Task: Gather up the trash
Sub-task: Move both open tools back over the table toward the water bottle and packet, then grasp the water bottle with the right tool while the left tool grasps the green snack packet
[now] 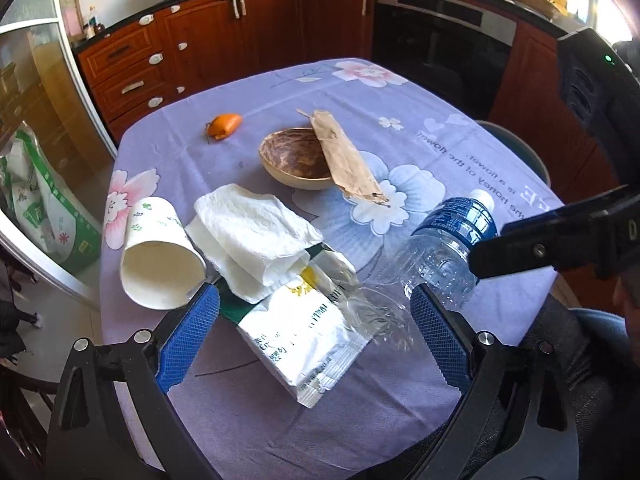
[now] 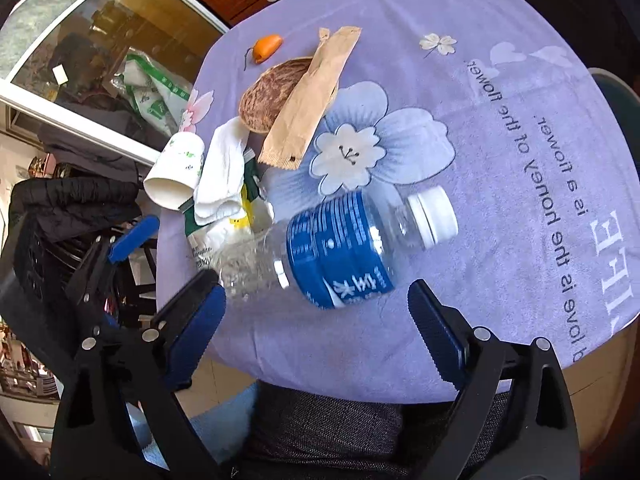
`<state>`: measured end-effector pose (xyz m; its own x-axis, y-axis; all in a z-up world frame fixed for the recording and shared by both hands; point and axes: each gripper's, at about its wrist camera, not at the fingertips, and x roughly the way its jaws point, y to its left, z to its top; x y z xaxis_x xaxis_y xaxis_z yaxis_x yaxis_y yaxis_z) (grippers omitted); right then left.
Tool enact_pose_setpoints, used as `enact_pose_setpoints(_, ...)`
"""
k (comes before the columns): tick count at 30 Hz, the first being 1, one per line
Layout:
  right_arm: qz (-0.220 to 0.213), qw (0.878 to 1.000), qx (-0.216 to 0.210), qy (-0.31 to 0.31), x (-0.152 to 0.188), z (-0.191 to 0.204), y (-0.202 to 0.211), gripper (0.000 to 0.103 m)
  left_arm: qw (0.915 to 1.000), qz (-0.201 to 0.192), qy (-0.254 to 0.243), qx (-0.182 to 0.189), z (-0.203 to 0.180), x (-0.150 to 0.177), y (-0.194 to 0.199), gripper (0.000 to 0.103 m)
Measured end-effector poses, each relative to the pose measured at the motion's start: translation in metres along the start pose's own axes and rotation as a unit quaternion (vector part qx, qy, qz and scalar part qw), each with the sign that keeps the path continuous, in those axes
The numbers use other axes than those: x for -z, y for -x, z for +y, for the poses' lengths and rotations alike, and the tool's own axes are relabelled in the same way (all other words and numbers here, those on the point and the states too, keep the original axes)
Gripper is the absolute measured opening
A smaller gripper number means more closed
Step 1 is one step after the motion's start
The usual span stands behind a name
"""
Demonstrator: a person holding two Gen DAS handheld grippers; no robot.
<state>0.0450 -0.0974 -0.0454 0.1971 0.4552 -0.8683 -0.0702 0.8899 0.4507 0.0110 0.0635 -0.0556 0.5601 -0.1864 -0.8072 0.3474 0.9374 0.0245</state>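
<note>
Lying on its side on the purple flowered counter [image 2: 500,128]: a clear plastic water bottle [image 2: 340,248] with blue label and white cap, just below the wooden bowl [image 1: 296,160]. Leaning across that bowl, a brown paper sleeve [image 1: 344,156]. Crowding the bottle's base, a white wrapper [image 1: 308,336], napkin [image 1: 256,236] and paper cup [image 1: 158,256]. Hovering with jaws spread wide, empty: left gripper [image 1: 316,340] and right gripper [image 2: 316,320].

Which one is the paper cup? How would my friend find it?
Start at the purple flowered tablecloth and go to its left edge. The paper cup lies tipped on its side there, touching the crumpled white napkin. Only it is round, with small green prints.
</note>
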Motion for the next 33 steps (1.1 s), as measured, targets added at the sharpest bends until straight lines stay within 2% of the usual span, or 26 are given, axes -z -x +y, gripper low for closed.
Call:
enact_pose_setpoints(4,0.007,1.000,0.009,-0.007,-0.008,0.000,-0.010,0.089,0.9995,0.013,-0.001,0.030,-0.010,0.001,-0.009,0.096)
enact_pose_setpoints(9,0.041,0.999,0.023,-0.010,-0.007,0.006,-0.032,0.089,0.9976,0.023,-0.002,0.065,-0.025,0.005,-0.017,0.096)
enact_pose_setpoints(16,0.076,0.995,-0.013,-0.069,0.001,-0.010,-0.040,0.094,0.9936,0.036,0.024,0.104,-0.031,0.010,-0.025,0.095)
enact_pose_setpoints(18,0.082,0.994,-0.029,-0.073,0.005,-0.012,-0.040,0.094,0.9915,0.037,0.022,0.123,-0.037,0.009,-0.025,0.090)
enact_pose_setpoints(20,0.073,0.994,-0.055,-0.066,0.007,-0.010,-0.037,0.078,0.9920,0.033,0.009,0.121,-0.048,0.006,-0.025,0.089)
enact_pose_setpoints(21,0.063,0.995,-0.056,-0.061,0.006,-0.009,-0.033,0.075,0.9916,0.033,0.003,0.125,-0.052,0.004,-0.025,0.087)
enact_pose_setpoints(22,0.054,0.996,-0.055,-0.053,0.004,-0.007,-0.029,0.067,0.9911,0.033,0.000,0.129,-0.055,0.003,-0.024,0.086)
enact_pose_setpoints(25,0.014,0.999,-0.026,-0.028,-0.004,-0.006,-0.012,0.049,0.9931,0.023,0.003,0.115,-0.053,-0.002,-0.015,0.086)
enact_pose_setpoints(28,-0.019,0.999,0.034,0.000,-0.010,-0.009,0.000,0.049,0.9947,0.011,0.036,0.096,-0.029,-0.003,-0.001,0.086)
enact_pose_setpoints(31,-0.023,0.999,0.046,0.012,-0.011,-0.012,0.002,0.050,0.9958,0.004,0.070,0.058,-0.001,0.006,0.011,0.086)
enact_pose_setpoints(33,-0.027,0.997,0.059,0.029,-0.009,-0.006,0.000,0.051,0.9946,0.012,0.095,0.039,0.017,0.014,0.010,0.086)
